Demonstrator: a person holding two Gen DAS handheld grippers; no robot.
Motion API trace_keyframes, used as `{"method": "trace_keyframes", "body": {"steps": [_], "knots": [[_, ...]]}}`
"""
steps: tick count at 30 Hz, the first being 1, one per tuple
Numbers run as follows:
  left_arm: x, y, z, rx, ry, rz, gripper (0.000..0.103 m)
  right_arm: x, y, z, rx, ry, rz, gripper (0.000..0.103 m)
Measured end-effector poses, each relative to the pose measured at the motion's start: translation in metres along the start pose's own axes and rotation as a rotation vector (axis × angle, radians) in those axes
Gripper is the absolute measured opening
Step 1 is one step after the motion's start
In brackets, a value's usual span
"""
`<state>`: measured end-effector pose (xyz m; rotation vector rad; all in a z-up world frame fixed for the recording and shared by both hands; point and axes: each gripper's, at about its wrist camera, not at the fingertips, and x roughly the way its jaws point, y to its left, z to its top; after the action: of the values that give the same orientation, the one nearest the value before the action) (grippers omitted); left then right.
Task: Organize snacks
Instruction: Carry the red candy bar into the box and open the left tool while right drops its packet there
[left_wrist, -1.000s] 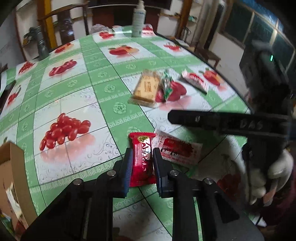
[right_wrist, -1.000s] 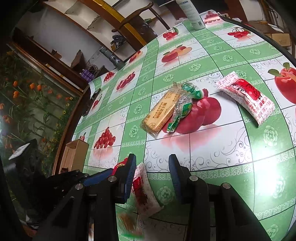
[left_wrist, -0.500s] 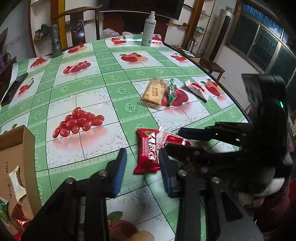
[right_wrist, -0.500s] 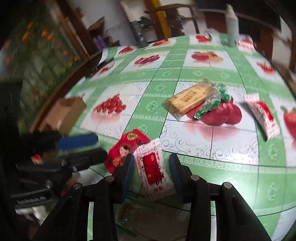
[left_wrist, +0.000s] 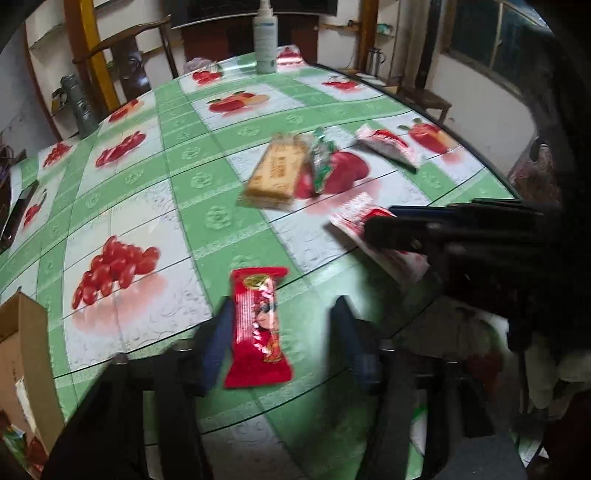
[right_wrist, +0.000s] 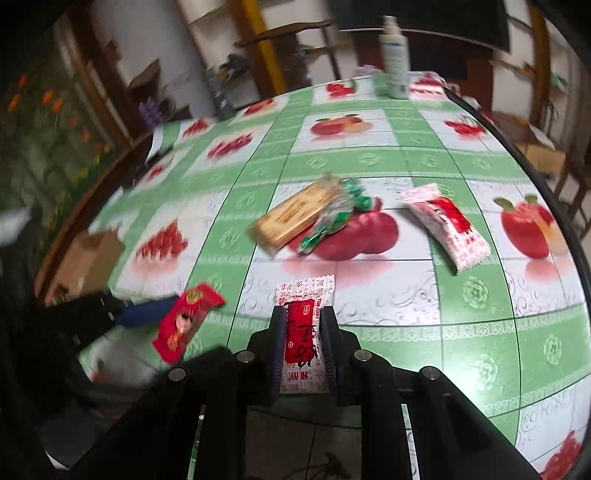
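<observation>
right gripper (right_wrist: 303, 341) clamped on white-red packet (right_wrist: 303, 325) at near worktop (right_wrist: 406, 162) edge | left gripper (left_wrist: 282, 339) open astride red snack (left_wrist: 258, 325), ungrasped | loose: biscuit pack (right_wrist: 293, 214), green candy (right_wrist: 332, 221), second white packet (right_wrist: 445, 225) | cardboard box (left_wrist: 22, 373) partly filled; judged early-to-mid.

The left gripper (left_wrist: 280, 336) hangs low over the counter (left_wrist: 207, 221) with its jaws spread wide, touching nothing. The right gripper (right_wrist: 303, 339) reaches in from the right, jaws pinched on a white-and-red snack packet (right_wrist: 303, 325).
</observation>
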<state>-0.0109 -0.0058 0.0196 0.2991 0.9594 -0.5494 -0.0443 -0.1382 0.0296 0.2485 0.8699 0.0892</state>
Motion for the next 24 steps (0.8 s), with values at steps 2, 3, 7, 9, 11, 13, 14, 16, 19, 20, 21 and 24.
{"method": "trace_keyframes", "body": {"steps": [2, 3, 7, 9, 11, 13, 14, 16, 19, 20, 21, 24], "knots": [[-0.002, 0.002, -0.001, -0.017, 0.004, -0.001, 0.017, -0.003, -0.008, 0.002, 0.047, -0.014, 0.031, 0.014], [-0.003, 0.005, -0.002, -0.030, 0.003, 0.000, 0.017, -0.004, -0.012, 0.003, 0.069, -0.020, 0.057, 0.002], [-0.012, 0.018, -0.011, -0.091, -0.008, -0.022, 0.017, -0.005, -0.014, 0.005, 0.098, -0.042, 0.089, 0.001], [-0.024, 0.026, -0.018, -0.136, -0.029, -0.044, 0.017, -0.007, -0.012, 0.005, 0.092, -0.061, 0.097, 0.001], [-0.044, 0.036, -0.028, -0.191, -0.060, -0.059, 0.017, -0.006, -0.007, 0.006, 0.067, -0.067, 0.112, 0.004], [-0.061, 0.044, -0.036, -0.229, -0.089, -0.067, 0.017, -0.006, 0.001, 0.005, 0.037, -0.065, 0.129, 0.011], [-0.076, 0.050, -0.044, -0.259, -0.117, -0.068, 0.017, -0.004, 0.005, 0.004, 0.019, -0.054, 0.118, 0.017], [-0.099, 0.061, -0.059, -0.308, -0.156, -0.061, 0.017, 0.001, 0.015, 0.002, -0.027, -0.026, 0.080, 0.043], [-0.128, 0.082, -0.082, -0.377, -0.202, -0.029, 0.017, 0.010, 0.028, -0.006, -0.094, 0.011, -0.027, 0.043], [-0.134, 0.090, -0.089, -0.396, -0.212, -0.017, 0.017, 0.010, 0.034, -0.009, -0.130, 0.004, -0.065, 0.042], [-0.143, 0.099, -0.098, -0.426, -0.225, -0.006, 0.017, 0.011, 0.040, -0.011, -0.158, 0.010, -0.095, 0.041], [-0.158, 0.121, -0.121, -0.491, -0.261, 0.009, 0.017, 0.012, 0.053, -0.017, -0.226, 0.021, -0.178, 0.028]]}}
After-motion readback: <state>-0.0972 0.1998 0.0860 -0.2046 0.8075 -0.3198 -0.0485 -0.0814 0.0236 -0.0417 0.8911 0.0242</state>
